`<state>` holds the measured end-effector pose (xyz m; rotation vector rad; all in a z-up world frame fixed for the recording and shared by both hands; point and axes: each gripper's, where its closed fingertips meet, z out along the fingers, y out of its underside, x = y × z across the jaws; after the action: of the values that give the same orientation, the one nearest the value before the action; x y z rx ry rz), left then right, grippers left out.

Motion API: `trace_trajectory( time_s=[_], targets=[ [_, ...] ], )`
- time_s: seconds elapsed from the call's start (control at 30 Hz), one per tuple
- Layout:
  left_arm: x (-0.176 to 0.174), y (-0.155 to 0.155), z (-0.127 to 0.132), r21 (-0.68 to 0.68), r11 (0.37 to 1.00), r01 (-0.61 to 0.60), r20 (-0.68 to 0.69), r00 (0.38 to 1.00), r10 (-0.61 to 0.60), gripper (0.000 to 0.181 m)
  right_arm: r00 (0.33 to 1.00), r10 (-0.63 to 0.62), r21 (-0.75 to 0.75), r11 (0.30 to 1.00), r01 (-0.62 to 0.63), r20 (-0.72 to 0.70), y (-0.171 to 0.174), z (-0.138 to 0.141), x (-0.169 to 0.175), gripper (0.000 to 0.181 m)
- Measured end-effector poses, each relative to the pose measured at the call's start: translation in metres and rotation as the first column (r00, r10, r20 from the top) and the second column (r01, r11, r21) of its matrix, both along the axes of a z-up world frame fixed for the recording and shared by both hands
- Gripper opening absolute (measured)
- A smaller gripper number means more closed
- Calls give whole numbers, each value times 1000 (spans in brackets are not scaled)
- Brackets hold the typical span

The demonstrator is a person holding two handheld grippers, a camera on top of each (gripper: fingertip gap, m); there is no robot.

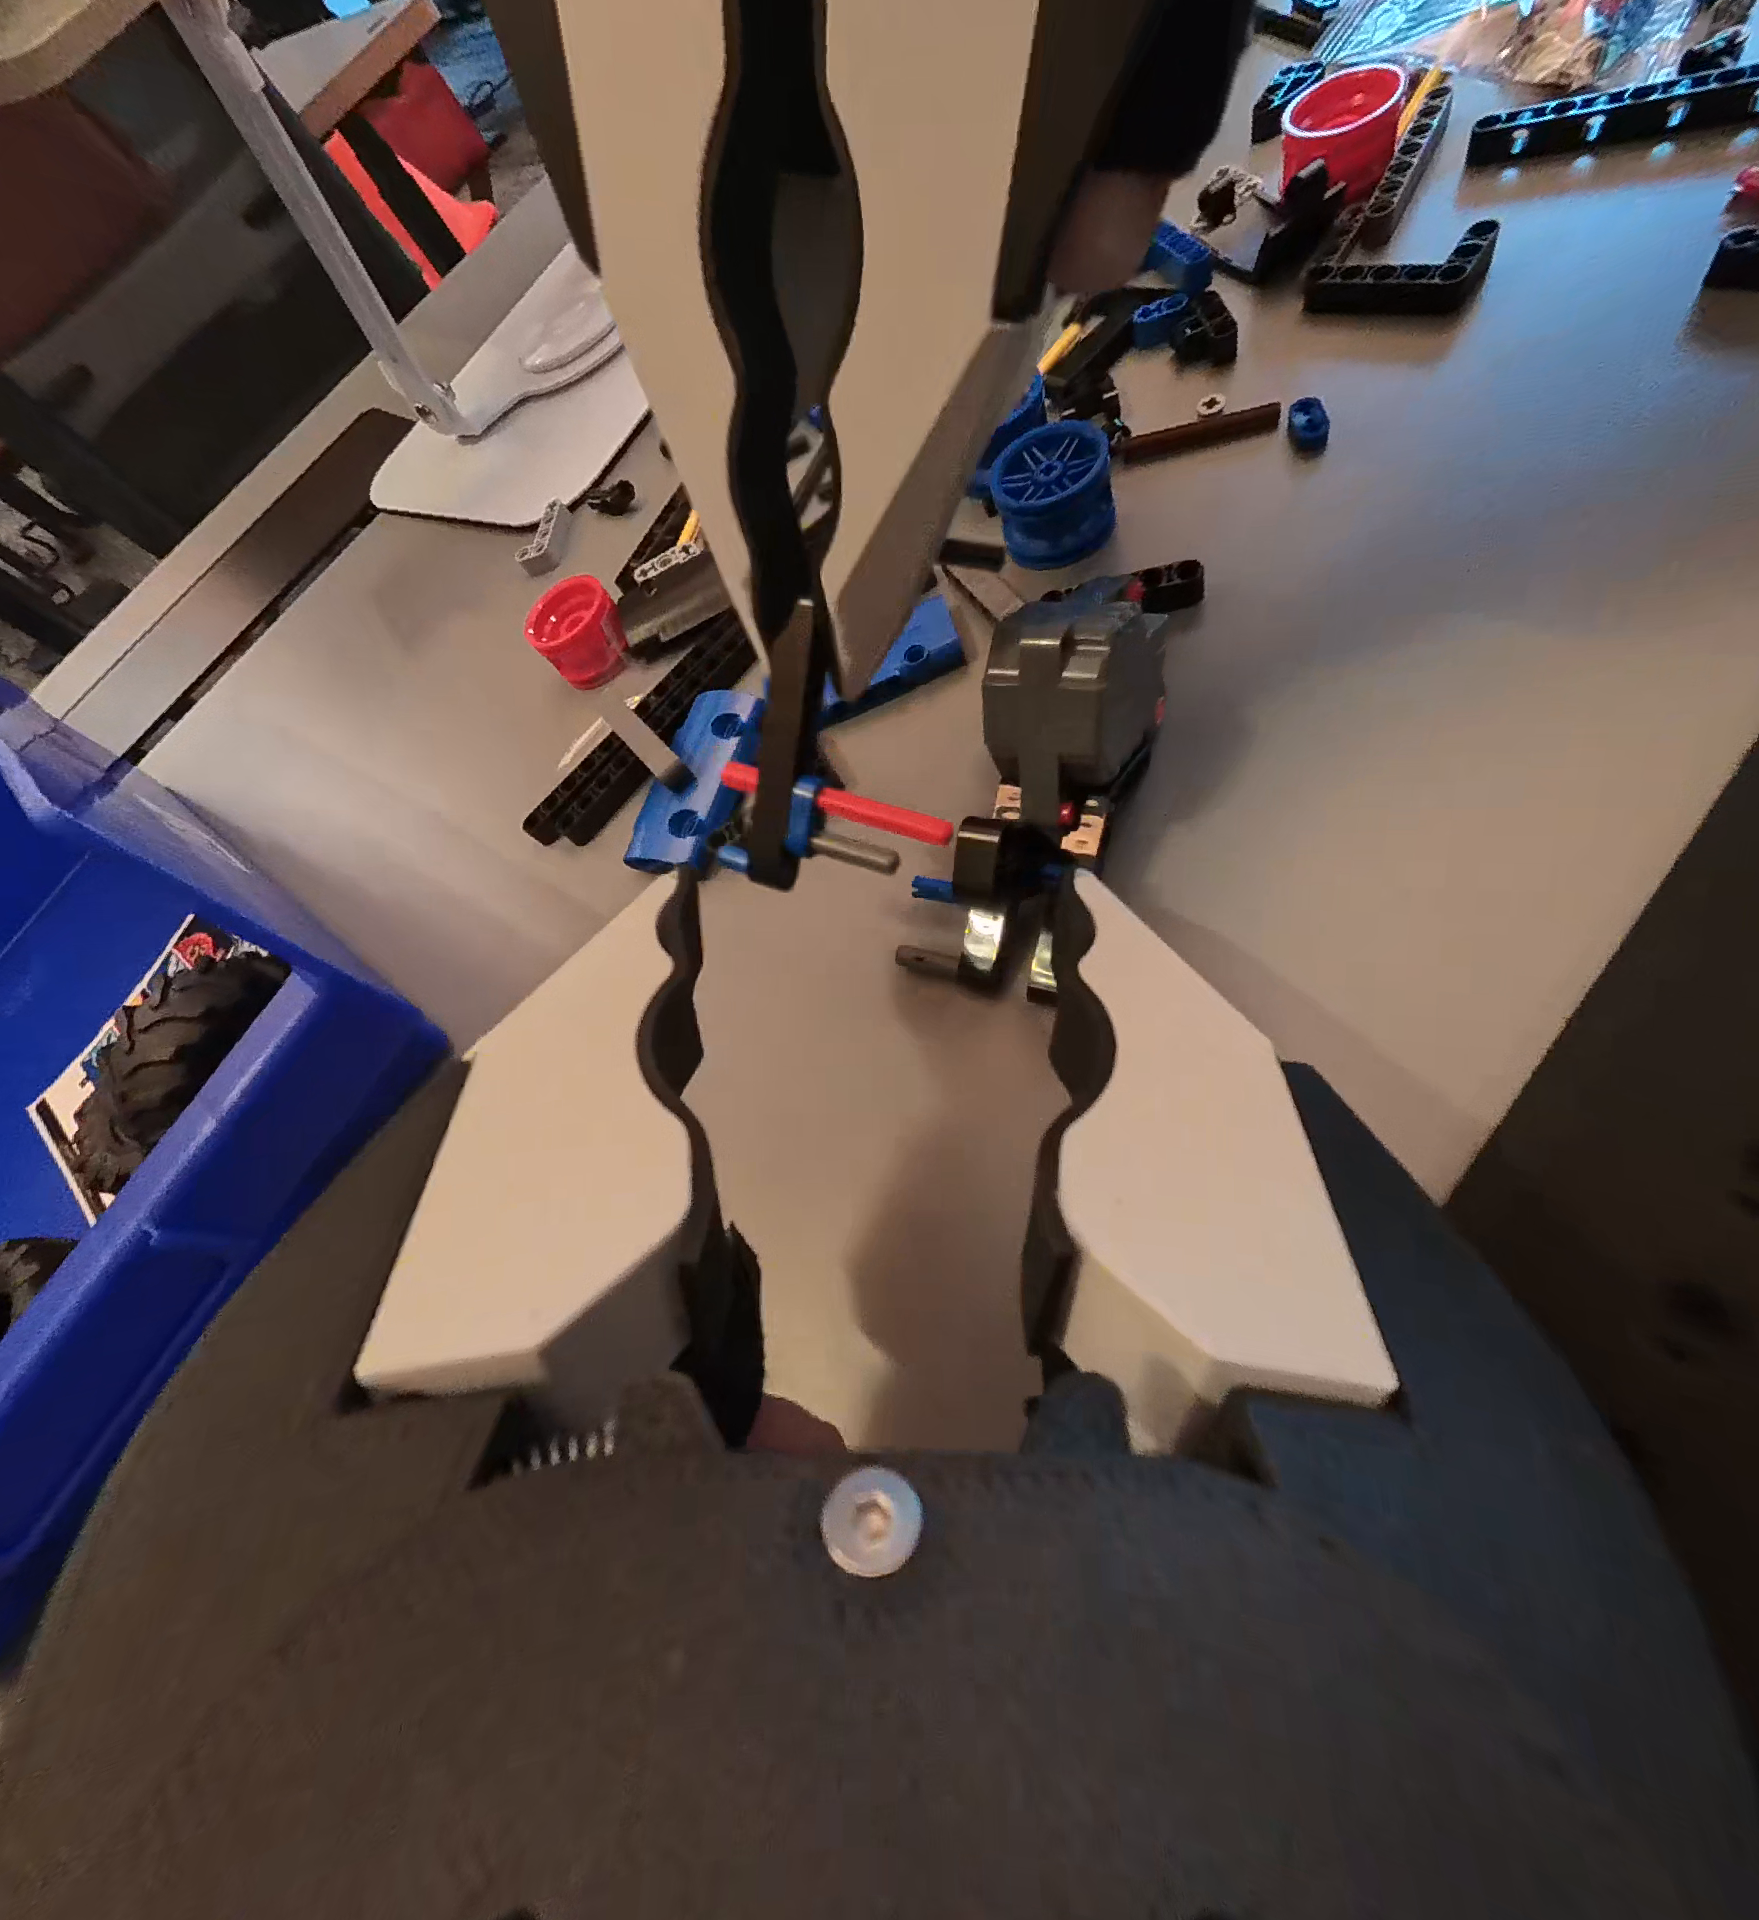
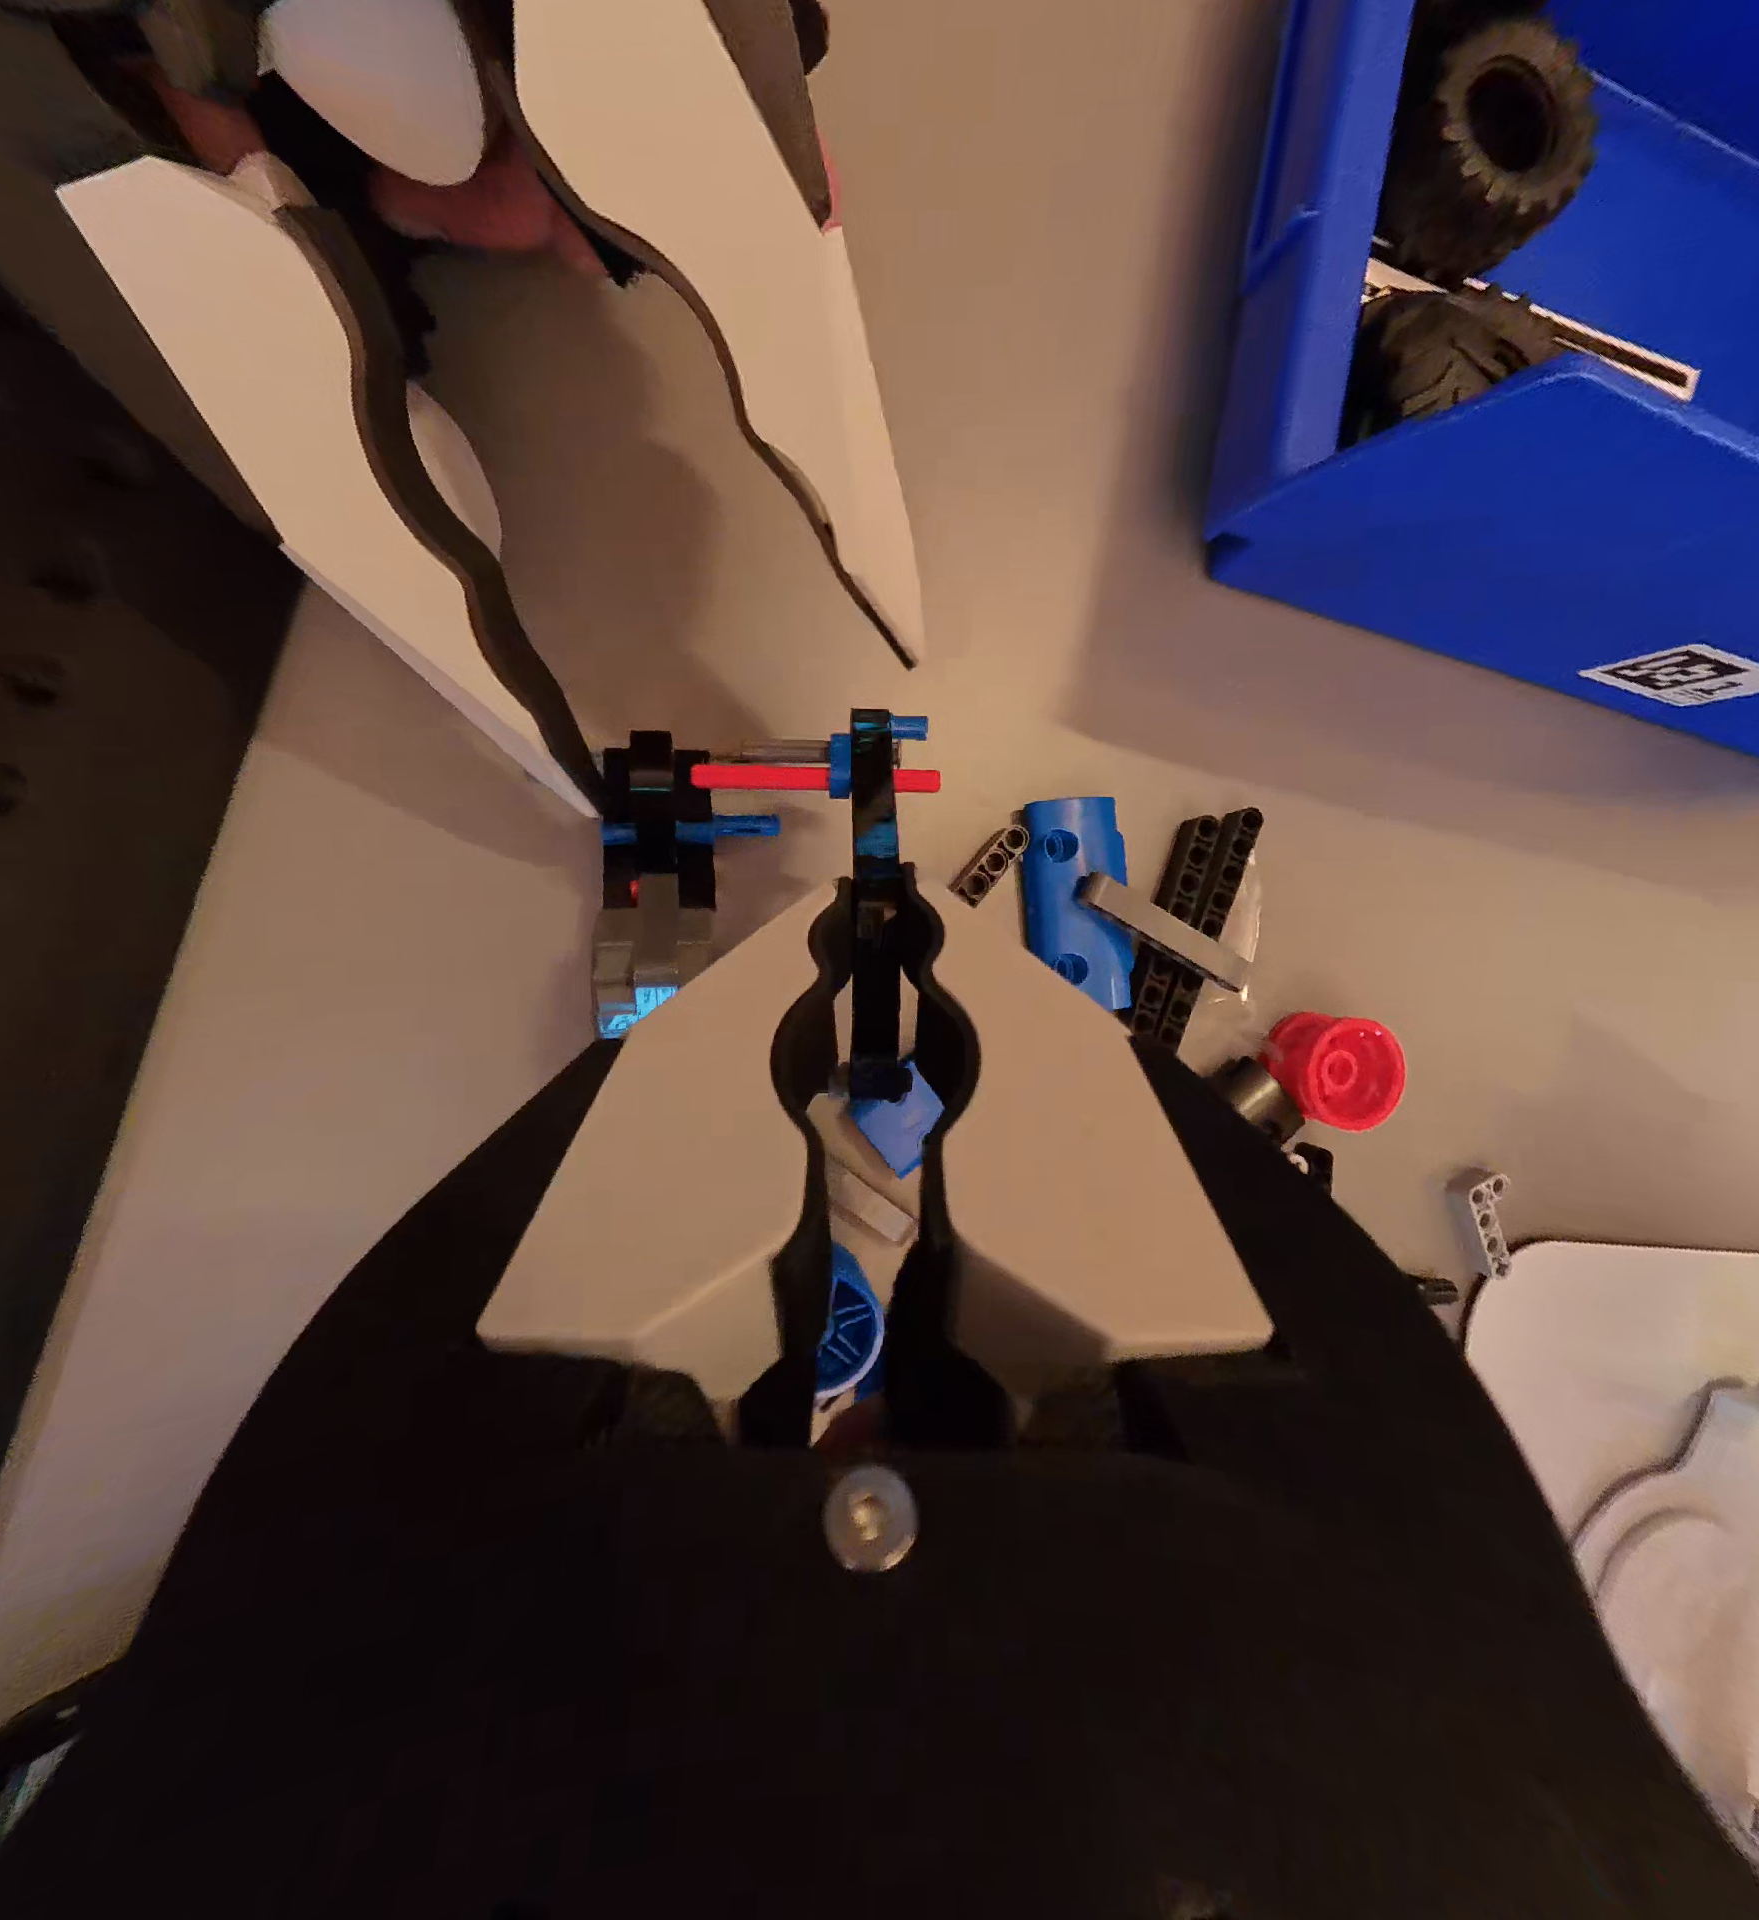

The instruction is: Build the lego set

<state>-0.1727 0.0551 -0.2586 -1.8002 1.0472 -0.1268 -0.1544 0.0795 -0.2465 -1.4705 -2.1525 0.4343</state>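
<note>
Lego black plastic beam [image 2: 873, 831], carrying a red axle [image 2: 813, 778], sits clamped in our right tongs [image 2: 873, 894]; our left tongs [image 1: 875, 894] gape wide beside the grey motor assembly [image 1: 1062, 707].

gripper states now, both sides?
Left gripper: open, holding nothing; fingers flank the black-and-grey assembly.
Right gripper: closed on the black beam carrying the red axle.

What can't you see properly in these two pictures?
- Left wrist view: the blue bin is cut off by the left edge, so most of its inside is unseen.
- Left wrist view: the far parts near the red wheel are blurred.
- Right wrist view: the blue wheel is mostly hidden behind the right gripper fingers.
</note>
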Motion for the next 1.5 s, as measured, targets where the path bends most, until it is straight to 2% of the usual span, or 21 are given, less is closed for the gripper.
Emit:
trace_trajectory(
  time_s=[0.47,0.77,1.2,1.3,1.5],
  targets=[
    [7,2,-2,-3,999,44,-34,998,-44,59,998,63,-82,995,-62,12,-10,-2,3,5],
    [14,-3,-6,-40,996,84,-25,996,-85,42,991,128,-105,987,-122,48,-14,-3,5,5],
    [14,-2,-6,-43,995,85,-29,996,-86,41,984,168,-131,979,-159,64,-14,-2,3,5],
    [14,0,-6,-54,997,63,-23,998,-64,47,980,184,-121,977,-175,68,-13,-2,2,5],
    [13,1,-7,-57,997,60,-15,998,-61,41,975,214,-87,974,-208,68,-13,-1,-1,5]
  ],
)
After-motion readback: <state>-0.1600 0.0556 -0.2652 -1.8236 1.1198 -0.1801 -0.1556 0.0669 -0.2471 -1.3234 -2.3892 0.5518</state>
